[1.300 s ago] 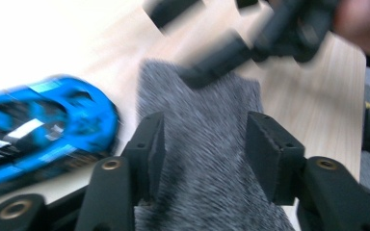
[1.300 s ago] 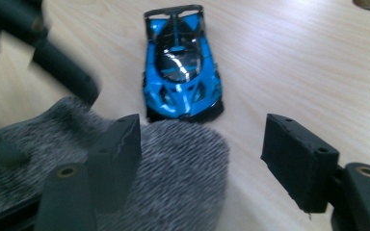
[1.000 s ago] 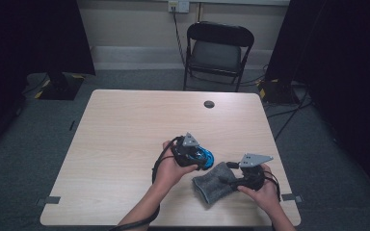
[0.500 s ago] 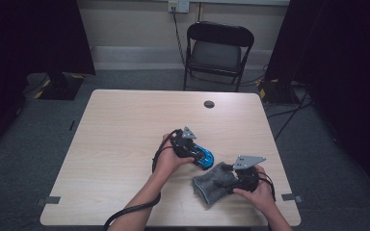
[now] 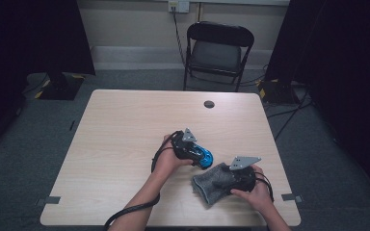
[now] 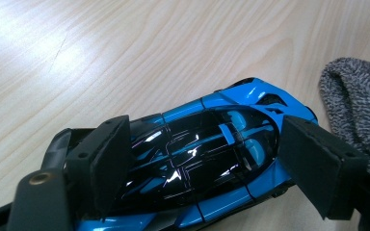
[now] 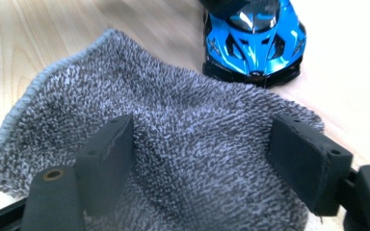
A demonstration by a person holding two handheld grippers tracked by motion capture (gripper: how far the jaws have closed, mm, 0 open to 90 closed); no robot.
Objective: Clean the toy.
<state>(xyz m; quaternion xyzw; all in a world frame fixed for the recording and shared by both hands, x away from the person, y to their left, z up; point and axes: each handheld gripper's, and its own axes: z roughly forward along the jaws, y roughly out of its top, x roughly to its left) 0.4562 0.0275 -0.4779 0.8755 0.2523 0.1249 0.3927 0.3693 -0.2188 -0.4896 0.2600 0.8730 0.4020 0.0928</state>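
Pale wood tabletop [image 5: 125, 144] is seen under both tools, with a folding chair [image 5: 217, 53] behind it. Between the pads of the left gripper [image 6: 207, 159] the blue toy car [image 6: 197, 163] is straddled across its black canopy; the jaws stand apart on either side, have just been opening, and no pad is seen pressing the bodywork, so the car is judged released and resting on the table. Its long axis is laid slantwise from the jaws toward the grey knitted cloth [image 6: 351, 110], its nose just beside the cloth's edge. In the right gripper view the right gripper [image 7: 207, 159] is held over that cloth [image 7: 173, 154], jaws wide and likewise just opened, with the fabric lying slack between them and the car's nose [image 7: 255, 43] seen beyond the far hem. From the high view the car [image 5: 203, 155] is found nearer the left hand [image 5: 166, 159], the cloth [image 5: 214, 185] under the right hand [image 5: 255, 192].

Against the earlier frames, the left gripper has been lowered with the car toward the cloth, while the cloth and right hand are hardly shifted. Any coming wipe or wrap is judged to turn on that short gap between nose and hem.
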